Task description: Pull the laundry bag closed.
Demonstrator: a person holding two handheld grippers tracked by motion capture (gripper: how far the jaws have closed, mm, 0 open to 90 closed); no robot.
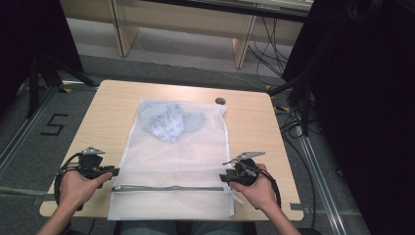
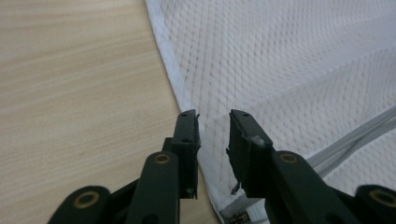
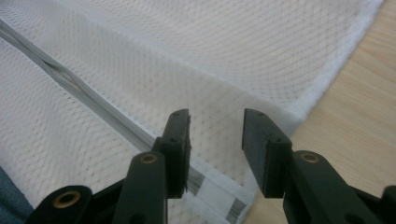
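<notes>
Mesh laundry bag [image 1: 173, 161] lay flat at the centre of the high view on a light wooden table [image 1: 254, 122], its near end hanging slightly over the bottom edge of the tabletop. A bundled pale blue-grey garment [image 1: 169, 122] sat inside the bag toward its far end, in the upper middle of the frame. The grey zipper [image 1: 171, 188] ran across the bag's near end and appeared drawn closed along most of its length, though a small gap showed partway along it in the right gripper view.

The left gripper [image 1: 113, 171], at lower left, hovered at the bag's left hem with its jaws apart and nothing between them; in the left gripper view the white edge passed just under the tips. The right gripper [image 1: 223, 177], at lower right, stood at the opposite hem beside the zipper's end, jaws spread wide and gripping nothing.

Judging by this, the loading of the garment was done and the closing largely finished; what remained looked like taking hold of both edges to lift or move the bag. A small dark round object [image 1: 220, 101] rested near the table's far edge.
</notes>
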